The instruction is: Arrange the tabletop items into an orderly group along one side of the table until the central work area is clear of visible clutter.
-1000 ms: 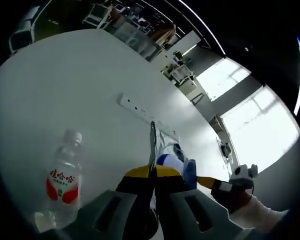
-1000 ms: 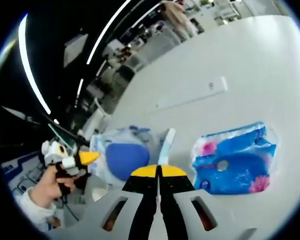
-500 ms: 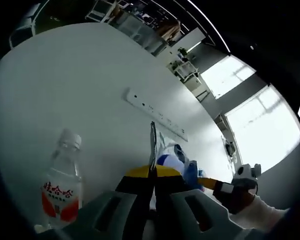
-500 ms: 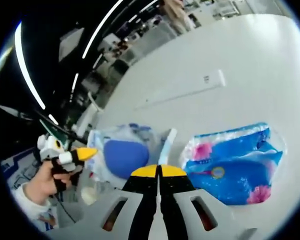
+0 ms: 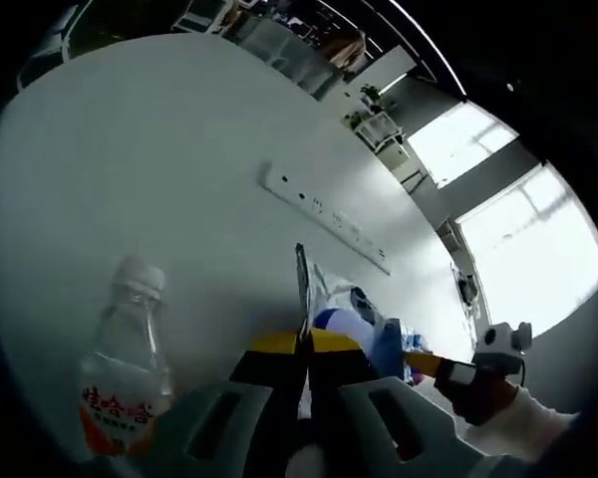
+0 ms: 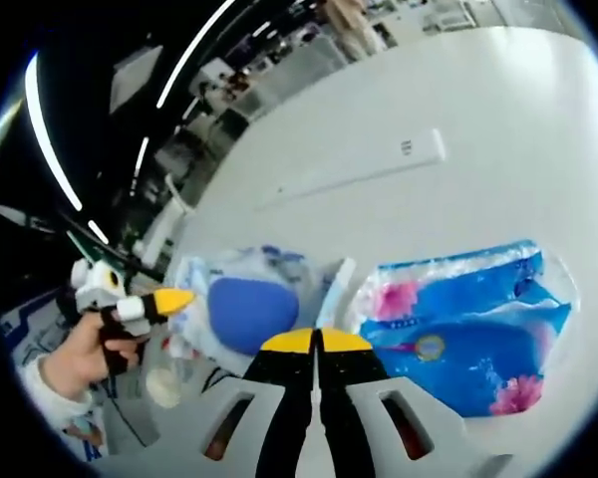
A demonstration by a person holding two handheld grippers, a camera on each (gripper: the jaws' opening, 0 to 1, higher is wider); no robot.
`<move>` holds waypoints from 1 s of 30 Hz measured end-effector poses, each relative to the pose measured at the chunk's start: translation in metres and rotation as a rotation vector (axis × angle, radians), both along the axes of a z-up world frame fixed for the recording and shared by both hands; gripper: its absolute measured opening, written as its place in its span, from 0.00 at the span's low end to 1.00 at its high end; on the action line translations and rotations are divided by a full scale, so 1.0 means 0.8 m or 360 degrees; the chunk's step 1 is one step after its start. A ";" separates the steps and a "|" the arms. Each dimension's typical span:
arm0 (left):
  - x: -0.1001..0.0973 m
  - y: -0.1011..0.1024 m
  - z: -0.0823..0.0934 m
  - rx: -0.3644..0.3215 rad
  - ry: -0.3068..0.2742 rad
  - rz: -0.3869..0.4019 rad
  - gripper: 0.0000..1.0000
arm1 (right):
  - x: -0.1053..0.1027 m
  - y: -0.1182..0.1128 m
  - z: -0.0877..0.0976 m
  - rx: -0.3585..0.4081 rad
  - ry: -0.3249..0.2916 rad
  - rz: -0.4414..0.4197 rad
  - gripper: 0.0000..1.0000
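Left gripper view: left gripper [image 5: 301, 344] jaws closed, pinching thin clear-plastic packet with blue patch [image 5: 331, 311]; clear plastic water bottle with red label [image 5: 122, 368] near, left of packet. White power strip [image 5: 324, 214] beyond packet.

Right gripper view: right gripper [image 6: 317, 344] jaws closed on same packet [image 6: 241, 311]; blue floral tissue pack [image 6: 468, 334] just right. Risk, we judge: opposed pulls tear packet.
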State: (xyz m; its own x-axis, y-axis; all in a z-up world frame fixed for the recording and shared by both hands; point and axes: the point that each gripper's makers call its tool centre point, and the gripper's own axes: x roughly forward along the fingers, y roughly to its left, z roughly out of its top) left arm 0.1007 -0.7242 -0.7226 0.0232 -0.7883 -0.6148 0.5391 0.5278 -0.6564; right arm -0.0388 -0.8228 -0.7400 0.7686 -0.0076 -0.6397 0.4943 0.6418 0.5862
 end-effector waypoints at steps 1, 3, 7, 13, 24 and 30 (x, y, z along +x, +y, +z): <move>0.000 -0.001 -0.001 -0.0003 0.0001 0.0002 0.00 | 0.000 0.000 -0.001 -0.0004 0.0005 0.0005 0.00; 0.001 -0.002 -0.003 -0.0005 0.0004 0.0002 0.00 | -0.001 0.001 -0.001 -0.0020 0.0022 0.0020 0.00; 0.001 -0.002 -0.006 0.0006 -0.0008 -0.0005 0.00 | 0.000 0.002 -0.001 -0.0053 0.0036 0.0050 0.00; 0.005 0.003 -0.016 0.0044 -0.0049 -0.0006 0.00 | 0.004 0.003 0.001 -0.0047 0.0027 0.0033 0.00; 0.013 0.004 -0.014 0.0030 -0.0113 -0.0023 0.07 | 0.002 0.020 0.025 -0.0056 -0.0047 0.0050 0.00; 0.018 0.009 -0.013 0.0055 -0.0167 -0.0027 0.17 | -0.010 0.031 0.035 -0.0057 -0.0084 0.0043 0.00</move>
State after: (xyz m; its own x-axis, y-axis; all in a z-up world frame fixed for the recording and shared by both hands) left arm 0.1155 -0.7173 -0.7327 0.0758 -0.7677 -0.6363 0.6132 0.5391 -0.5773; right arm -0.0472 -0.7984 -0.7116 0.8016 -0.0087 -0.5978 0.4455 0.6756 0.5875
